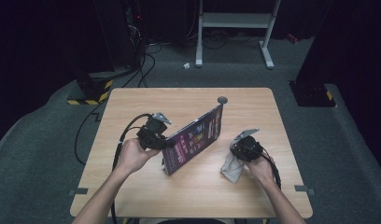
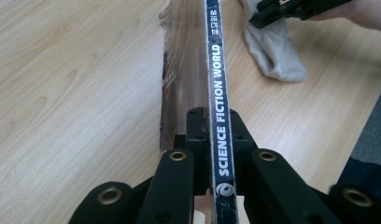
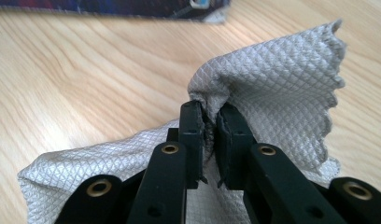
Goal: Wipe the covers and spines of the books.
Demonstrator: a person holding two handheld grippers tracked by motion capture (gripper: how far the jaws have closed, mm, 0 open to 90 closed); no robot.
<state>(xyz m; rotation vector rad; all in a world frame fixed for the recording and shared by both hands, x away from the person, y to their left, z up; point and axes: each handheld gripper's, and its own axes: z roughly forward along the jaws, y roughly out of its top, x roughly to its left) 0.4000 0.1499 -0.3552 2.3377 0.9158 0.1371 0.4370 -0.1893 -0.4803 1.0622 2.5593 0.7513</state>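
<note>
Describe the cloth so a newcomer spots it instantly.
Start at the wooden table, near edge on the person's right. Beside the tilted magazine, the right tool pinches a crumpled cloth. It is the only soft, pale grey, diamond-textured item there.

This is a lab or recording room rather than a home: one plain wooden table (image 1: 132, 196) stands alone on grey carpet (image 1: 34, 154) with darkness all around. Black cables (image 1: 142, 70) snake across the floor beyond the table's far left corner, past a stand foot with yellow-and-black hazard tape (image 1: 91, 95). A white metal frame (image 1: 235, 28) stands farther back.
</note>
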